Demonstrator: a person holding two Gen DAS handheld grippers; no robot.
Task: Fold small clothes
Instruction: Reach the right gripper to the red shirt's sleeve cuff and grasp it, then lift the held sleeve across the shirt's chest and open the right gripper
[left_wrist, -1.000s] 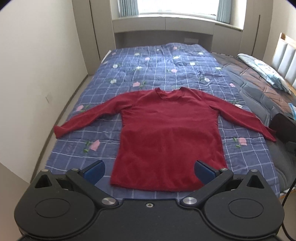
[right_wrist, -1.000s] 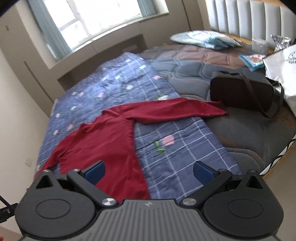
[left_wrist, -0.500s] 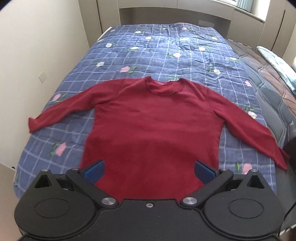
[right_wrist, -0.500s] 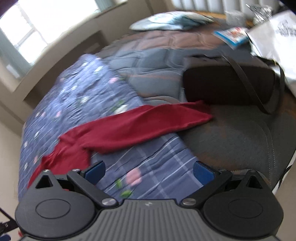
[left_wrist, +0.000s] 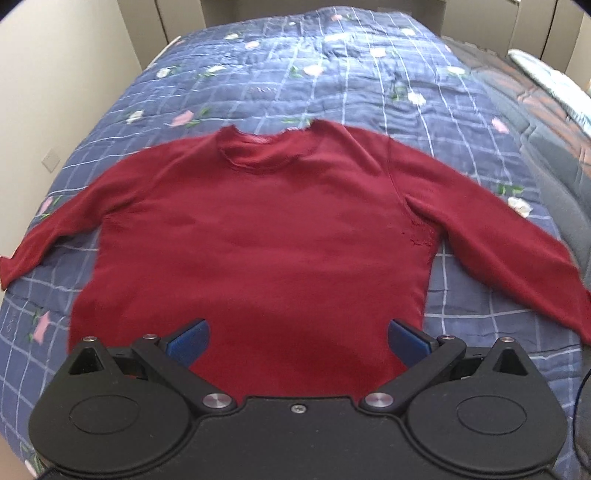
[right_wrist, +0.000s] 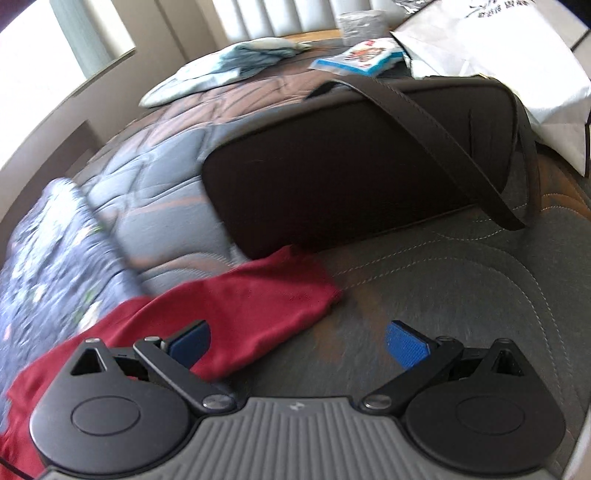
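Observation:
A dark red long-sleeved top (left_wrist: 258, 236) lies flat on a blue checked quilt (left_wrist: 332, 70), both sleeves spread out. My left gripper (left_wrist: 297, 338) is open and empty, low over the top's lower hem. In the right wrist view the end of the top's right sleeve (right_wrist: 266, 295) lies on the grey bed cover. My right gripper (right_wrist: 297, 343) is open and empty just above that cuff, its left finger over the red cloth.
A dark brown bag (right_wrist: 351, 162) with a long strap lies just beyond the cuff. A white bag (right_wrist: 509, 55), a blue packet (right_wrist: 362, 55) and a pale pillow (right_wrist: 236, 66) lie further back. A wall (left_wrist: 55, 92) runs along the bed's left side.
Both grippers moved forward and lower. The left came closer over the top's hem. The right swung right to the sleeve cuff by the brown bag. Both stayed open.

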